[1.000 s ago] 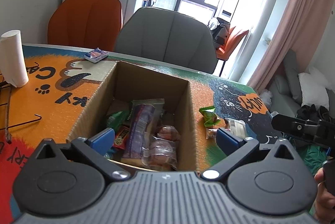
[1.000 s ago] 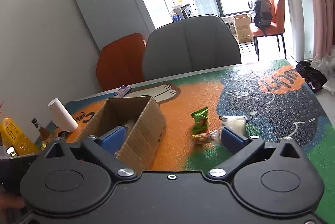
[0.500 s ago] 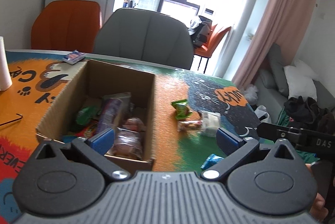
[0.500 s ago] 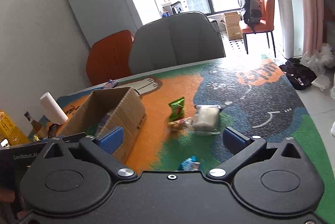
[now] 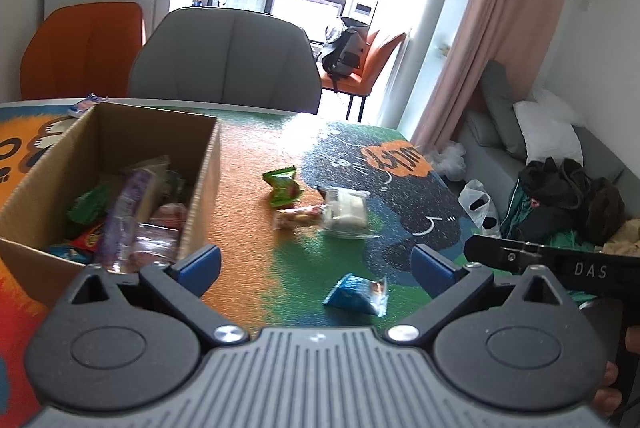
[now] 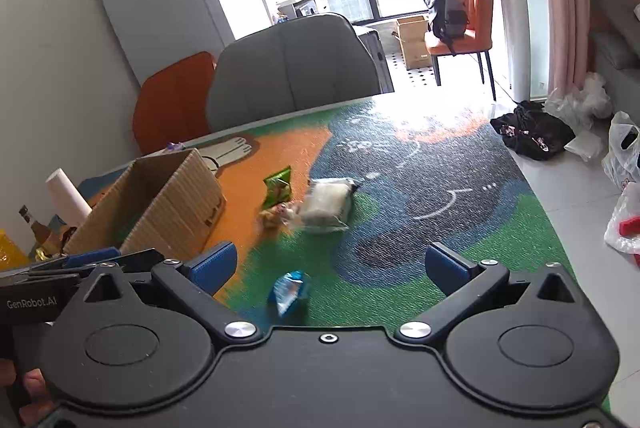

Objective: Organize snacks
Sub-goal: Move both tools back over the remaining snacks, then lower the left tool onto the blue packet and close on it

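A cardboard box (image 5: 200, 184) (image 6: 172, 204) holding several snack packets stands on the left of the table. On the mat to its right lie a green packet (image 5: 283, 186) (image 6: 277, 184), a small clear bag of snacks (image 5: 298, 217) (image 6: 276, 216), a white packet (image 5: 346, 211) (image 6: 326, 202) and a blue packet (image 5: 356, 294) (image 6: 290, 292). My left gripper (image 5: 316, 264) is open and empty, just behind the blue packet. My right gripper (image 6: 330, 264) is open and empty, above the blue packet.
A grey chair (image 5: 224, 60) and an orange chair (image 5: 80, 44) stand behind the table. A white paper roll (image 6: 66, 194) and a bottle (image 6: 34, 228) stand left of the box. A small packet (image 5: 82, 104) lies at the table's far edge. The right table edge (image 6: 536, 188) drops to the floor.
Both grippers have pulled back and swung right, away from the box. The blue packet has come into view between the fingers of each. Both stay open.
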Demonstrator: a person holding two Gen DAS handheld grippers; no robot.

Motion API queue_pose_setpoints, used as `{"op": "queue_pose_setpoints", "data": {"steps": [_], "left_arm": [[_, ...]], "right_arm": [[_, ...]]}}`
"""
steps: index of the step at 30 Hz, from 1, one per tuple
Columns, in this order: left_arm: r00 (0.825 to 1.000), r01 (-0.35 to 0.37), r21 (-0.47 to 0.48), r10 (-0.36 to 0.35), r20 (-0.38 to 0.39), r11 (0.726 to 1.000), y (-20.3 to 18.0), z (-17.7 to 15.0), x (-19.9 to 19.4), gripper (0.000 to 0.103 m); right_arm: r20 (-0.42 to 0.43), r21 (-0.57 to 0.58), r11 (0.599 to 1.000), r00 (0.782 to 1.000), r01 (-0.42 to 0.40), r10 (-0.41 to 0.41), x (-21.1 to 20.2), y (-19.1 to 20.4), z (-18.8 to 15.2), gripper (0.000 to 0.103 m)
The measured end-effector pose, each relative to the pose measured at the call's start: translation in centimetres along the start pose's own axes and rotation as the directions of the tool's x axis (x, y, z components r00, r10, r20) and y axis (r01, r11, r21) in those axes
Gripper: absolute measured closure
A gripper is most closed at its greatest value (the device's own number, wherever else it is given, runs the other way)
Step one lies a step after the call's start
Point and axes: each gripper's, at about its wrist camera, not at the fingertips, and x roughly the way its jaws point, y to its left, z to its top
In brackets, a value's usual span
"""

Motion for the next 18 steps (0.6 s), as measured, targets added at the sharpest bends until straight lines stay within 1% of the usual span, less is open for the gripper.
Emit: {"op": "queue_pose_setpoints", "data": {"steps": [6, 9, 13, 16, 18], "left_arm": [[1.0, -0.007, 0.023, 0.008, -0.027, 1.0, -1.4, -0.8, 1.6, 0.003], [0.999, -0.009, 0.034, 0.011, -0.048, 0.999, -2.1, -1.4, 2.5, 0.007], [0.998, -0.007, 0.03, 0.009, -0.069, 1.0, -2.5, -1.8, 3.9, 0.008], [0.996, 0.003, 0.034, 0.0, -0.09, 0.999, -2.8, -2.0, 5.0, 0.01], [0.995, 0.009, 0.037, -0.006, -0.103, 0.999, -3.0, -2.2, 5.6, 0.012]], "right_arm": [[-0.022, 0.017, 1.0, 1.0, 0.009, -0.008, 0.2, -1.6, -0.6, 0.0], [-0.033, 0.03, 1.0, 0.999, 0.006, -0.005, 0.4, -2.4, -1.0, 0.0], [-0.047, 0.053, 0.999, 0.999, 0.011, -0.008, 1.0, -3.5, -1.3, 0.0], [-0.054, 0.069, 0.998, 0.998, 0.013, -0.009, 1.5, -4.2, -1.4, 0.0], [-0.057, 0.082, 0.997, 0.998, 0.009, -0.005, 1.8, -4.7, -1.5, 0.0]]}}
